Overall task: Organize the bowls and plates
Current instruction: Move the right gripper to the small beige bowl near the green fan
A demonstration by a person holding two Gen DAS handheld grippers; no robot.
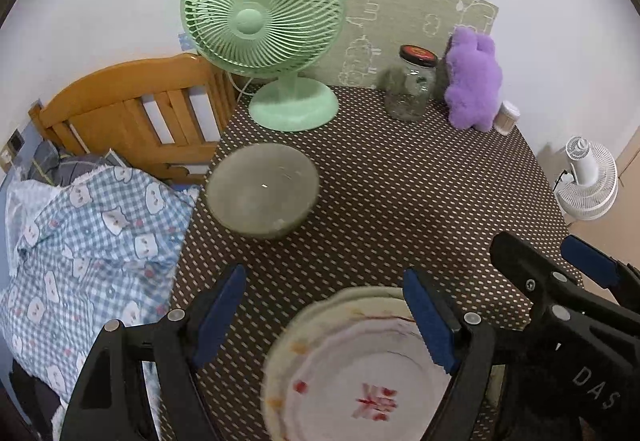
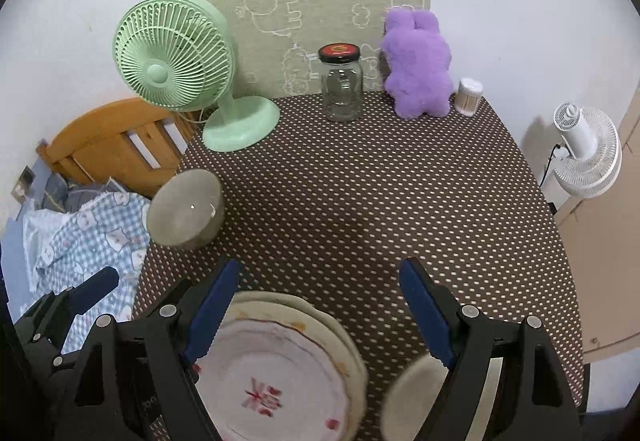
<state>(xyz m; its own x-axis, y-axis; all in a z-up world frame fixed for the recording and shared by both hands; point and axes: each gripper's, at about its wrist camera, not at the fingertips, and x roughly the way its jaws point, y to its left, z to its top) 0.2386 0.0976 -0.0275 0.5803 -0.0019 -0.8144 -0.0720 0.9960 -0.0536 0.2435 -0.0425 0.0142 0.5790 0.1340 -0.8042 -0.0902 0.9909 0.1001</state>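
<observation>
A: Left gripper [image 1: 324, 315], right gripper [image 2: 320, 311]: jaws spread wide, nothing pinched.

B: White scalloped plate with red flowers [image 2: 276, 381] on brown dotted tablecloth [image 2: 380, 201], stacked on cream plate. Grey round bowl [image 1: 262, 189] near left table edge.

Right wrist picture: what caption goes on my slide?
Open right gripper above stacked plates on a dotted table, grey bowl nearby.

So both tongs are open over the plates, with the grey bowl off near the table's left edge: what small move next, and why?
Probably lower the right tongs onto the rim of the flowered plate and close. Both tongs are open and empty, the plate already sits on a plainer one, and the grey bowl stands apart from them.
</observation>
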